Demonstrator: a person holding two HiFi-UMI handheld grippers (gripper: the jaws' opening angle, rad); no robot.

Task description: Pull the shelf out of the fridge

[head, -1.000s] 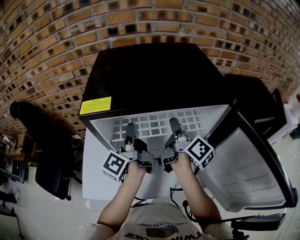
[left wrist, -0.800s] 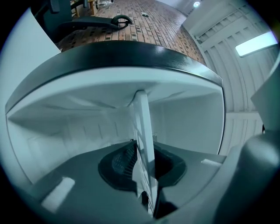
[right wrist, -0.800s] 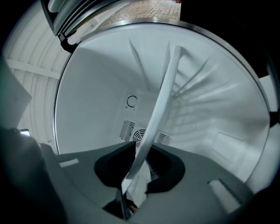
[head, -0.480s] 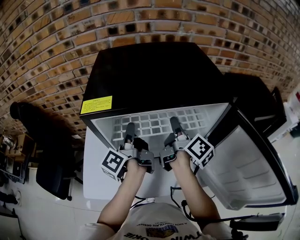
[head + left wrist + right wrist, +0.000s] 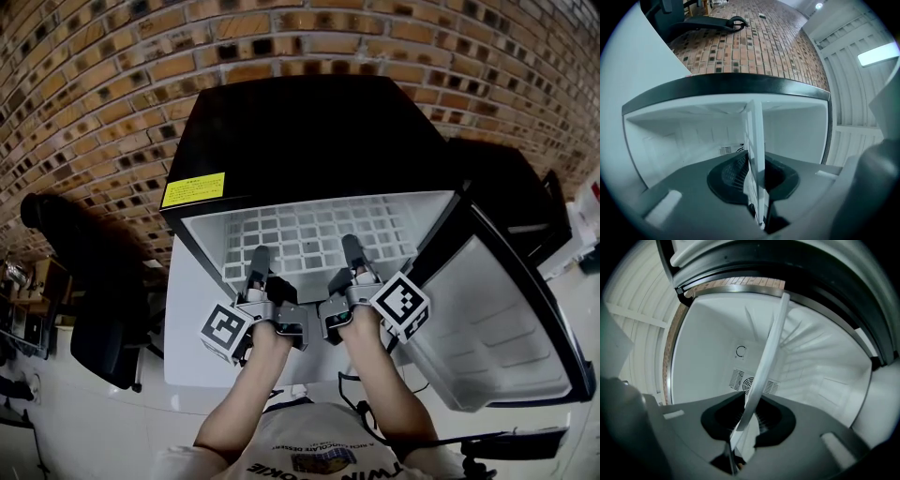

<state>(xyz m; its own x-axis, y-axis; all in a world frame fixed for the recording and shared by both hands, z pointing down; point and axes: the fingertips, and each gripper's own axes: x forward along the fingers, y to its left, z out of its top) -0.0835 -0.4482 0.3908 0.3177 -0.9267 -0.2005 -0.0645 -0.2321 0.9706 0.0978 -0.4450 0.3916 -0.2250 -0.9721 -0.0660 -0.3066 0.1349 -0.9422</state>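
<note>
Since a second ago, the white grid shelf (image 5: 309,234) has slid further out of the fridge (image 5: 300,131). More rows of its lattice show below the black cabinet top in the head view, and both claws have drawn back toward the person with it.

- **Shelf position:** partly withdrawn. Its far part lies between the white compartment walls, and its front rim is gripped at two places.
- **Left claw (image 5: 259,258):** closed on the front rim left of centre. The left gripper view shows the rim (image 5: 756,140) edge-on between the two pads, both pressed against it.
- **Right claw (image 5: 352,248):** on the rim right of centre. The right gripper view shows the rim (image 5: 765,357) running between the pads, which are closing on it and appear to touch it on both sides.
- **Door (image 5: 497,319):** swung open to the right, clear of the shelf's path.
- **Surroundings:** a brick wall (image 5: 84,84) behind the fridge, a dark chair (image 5: 75,309) at left, and a yellow label (image 5: 191,190) on the cabinet top.

**Step in hand, as judged:** mid-pull, with the grip taken and the shelf part of the way out.

**Next move, as judged:** a straight, even draw toward the person. Both claws should stay level and in step so that the shelf does not skew and bind against the compartment sides. Once the rear edge leaves the compartment, the claws alone will bear the weight, so the grip will likely need to hold firm.
</note>
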